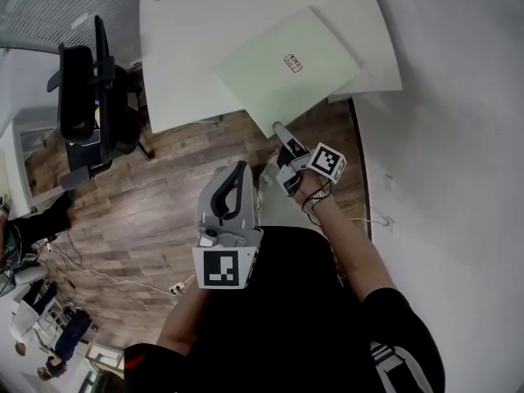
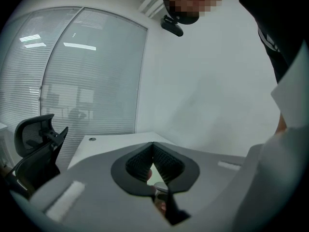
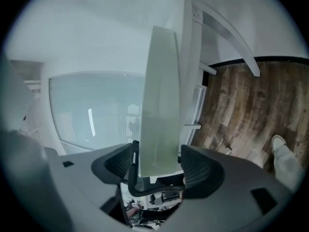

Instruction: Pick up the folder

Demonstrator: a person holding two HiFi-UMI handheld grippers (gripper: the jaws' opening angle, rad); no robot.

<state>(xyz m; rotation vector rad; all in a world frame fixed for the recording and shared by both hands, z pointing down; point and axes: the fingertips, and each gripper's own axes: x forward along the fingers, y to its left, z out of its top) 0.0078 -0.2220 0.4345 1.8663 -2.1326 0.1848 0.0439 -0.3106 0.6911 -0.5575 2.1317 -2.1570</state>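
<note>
The person wears a black top (image 1: 303,301) with short sleeves. One sleeve (image 1: 393,363) has white stripes on it. A thin black cord (image 1: 318,196) loops around the right wrist. The left gripper (image 1: 239,172) and the right gripper (image 1: 279,131) are grey with black parts. The left cube (image 1: 225,268) and the right cube (image 1: 328,162) are white with black square marks. The pads (image 2: 166,162) are black and bumpy.
</note>
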